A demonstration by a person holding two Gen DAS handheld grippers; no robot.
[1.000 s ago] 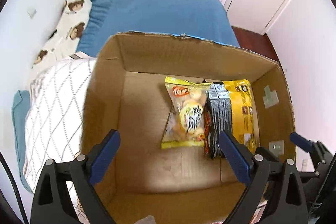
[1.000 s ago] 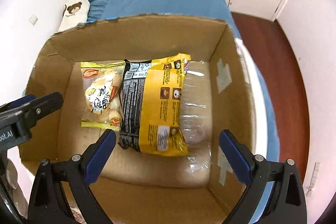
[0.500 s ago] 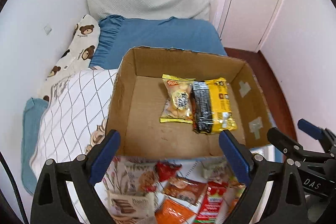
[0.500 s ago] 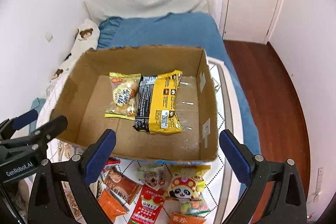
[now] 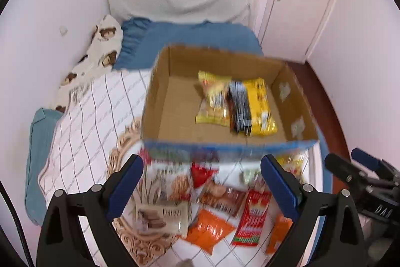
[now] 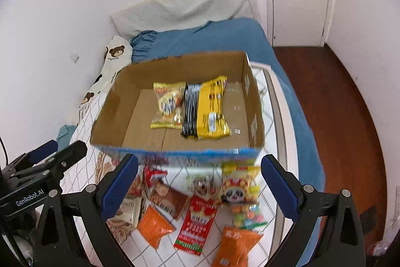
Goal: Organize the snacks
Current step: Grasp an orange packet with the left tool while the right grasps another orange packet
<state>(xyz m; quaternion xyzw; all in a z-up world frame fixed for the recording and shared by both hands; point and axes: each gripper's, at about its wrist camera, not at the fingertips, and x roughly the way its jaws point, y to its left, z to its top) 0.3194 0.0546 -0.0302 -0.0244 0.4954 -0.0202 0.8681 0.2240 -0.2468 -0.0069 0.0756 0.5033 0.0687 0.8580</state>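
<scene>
I hold both the left hand-held gripper (image 5: pixel 201 182) and right hand-held gripper (image 6: pixel 200 182) wide open and empty above loose snack packets (image 6: pixel 195 224) scattered on the bed (image 6: pixel 225 39). Beyond them the cardboard box (image 6: pixel 112 111) holds a pale yellow packet (image 6: pixel 167 104) beside a black-and-yellow packet (image 6: pixel 205 111).

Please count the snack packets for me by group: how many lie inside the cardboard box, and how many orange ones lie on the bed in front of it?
Inside the cardboard box: 2, the clear yellow packet and the yellow-black packet
Orange packets in front of the box: 2, the left orange packet and the right orange packet
Total: 4
</scene>
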